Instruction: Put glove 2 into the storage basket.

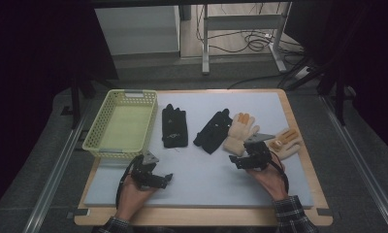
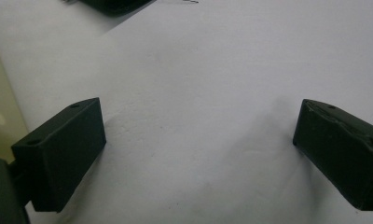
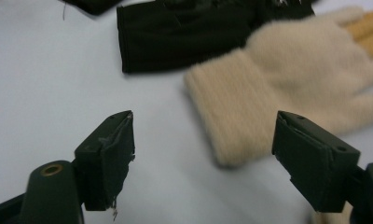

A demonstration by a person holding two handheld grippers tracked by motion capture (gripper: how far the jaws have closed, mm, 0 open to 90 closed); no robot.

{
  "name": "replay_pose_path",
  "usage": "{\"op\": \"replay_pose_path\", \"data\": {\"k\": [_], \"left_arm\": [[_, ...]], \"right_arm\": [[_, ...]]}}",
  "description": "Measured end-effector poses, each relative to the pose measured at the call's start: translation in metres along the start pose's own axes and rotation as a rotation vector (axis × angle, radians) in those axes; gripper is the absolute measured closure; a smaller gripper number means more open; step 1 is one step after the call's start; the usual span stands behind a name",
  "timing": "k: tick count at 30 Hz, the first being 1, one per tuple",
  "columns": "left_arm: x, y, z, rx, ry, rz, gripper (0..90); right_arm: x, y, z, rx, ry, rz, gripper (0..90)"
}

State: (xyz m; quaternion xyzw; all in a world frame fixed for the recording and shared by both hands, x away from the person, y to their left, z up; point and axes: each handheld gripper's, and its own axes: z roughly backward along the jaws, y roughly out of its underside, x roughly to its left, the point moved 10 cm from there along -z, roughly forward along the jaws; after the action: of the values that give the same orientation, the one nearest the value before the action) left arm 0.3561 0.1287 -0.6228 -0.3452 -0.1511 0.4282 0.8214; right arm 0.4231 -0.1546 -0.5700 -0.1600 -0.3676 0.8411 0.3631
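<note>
— Where's the cream glove?
— Right of the yellow basket, past two black gloves.
— And the right gripper?
— Jaws spread, empty, just short of its cuff. Left gripper spread too.

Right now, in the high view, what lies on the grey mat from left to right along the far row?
Yellow basket → black glove → second black glove → cream glove → second cream glove.

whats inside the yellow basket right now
Nothing shows inside the yellow basket: the high view looks down onto its bare floor. The near wall hides a thin strip of floor just behind it, so that edge cannot be checked.
</note>
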Motion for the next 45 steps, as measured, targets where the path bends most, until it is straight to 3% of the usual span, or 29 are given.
{"op": "replay_pose_path", "data": {"k": [5,12,17,19,25,29,32,33,36,38,42,45], "left_arm": [[0.000,0.000,0.000,0.000,0.000,0.000,2.4],[0.000,0.000,0.000,-0.001,0.000,-0.001,2.5],[0.000,0.000,0.000,-0.001,0.000,0.000,2.5],[0.000,0.000,0.000,-0.001,0.000,0.001,2.5],[0.000,0.000,0.000,-0.001,0.000,0.001,2.5],[0.000,0.000,0.000,-0.001,0.001,0.001,2.5],[0.000,0.000,0.000,-0.002,0.001,0.001,2.6],[0.000,0.000,0.000,-0.001,0.001,0.001,2.6],[0.000,0.000,0.000,-0.002,0.001,0.003,2.6],[0.000,0.000,0.000,-0.003,0.001,0.005,2.5],[0.000,0.000,0.000,-0.003,0.001,0.004,2.5],[0.000,0.000,0.000,-0.002,0.001,0.004,2.6]], "right_arm": [[0.002,-0.019,-0.011,-0.005,-0.015,0.018,28.0],[-0.002,-0.042,-0.035,0.007,0.001,0.033,40.5],[-0.007,-0.056,-0.055,0.018,0.025,0.050,43.6],[-0.009,-0.061,-0.063,0.018,0.033,0.042,42.0],[-0.016,-0.075,-0.086,0.012,0.039,-0.002,26.1],[-0.022,-0.078,-0.104,0.035,0.064,-0.005,21.7],[-0.031,-0.073,-0.115,0.083,0.121,0.007,20.3],[-0.032,-0.072,-0.118,0.091,0.111,-0.007,20.9],[-0.027,-0.074,-0.118,0.114,0.060,-0.010,36.4],[-0.026,-0.073,-0.118,0.123,0.057,-0.007,45.7],[-0.027,-0.072,-0.114,0.114,0.070,-0.016,74.9],[-0.025,-0.072,-0.114,0.105,0.064,0.000,77.6]]}}
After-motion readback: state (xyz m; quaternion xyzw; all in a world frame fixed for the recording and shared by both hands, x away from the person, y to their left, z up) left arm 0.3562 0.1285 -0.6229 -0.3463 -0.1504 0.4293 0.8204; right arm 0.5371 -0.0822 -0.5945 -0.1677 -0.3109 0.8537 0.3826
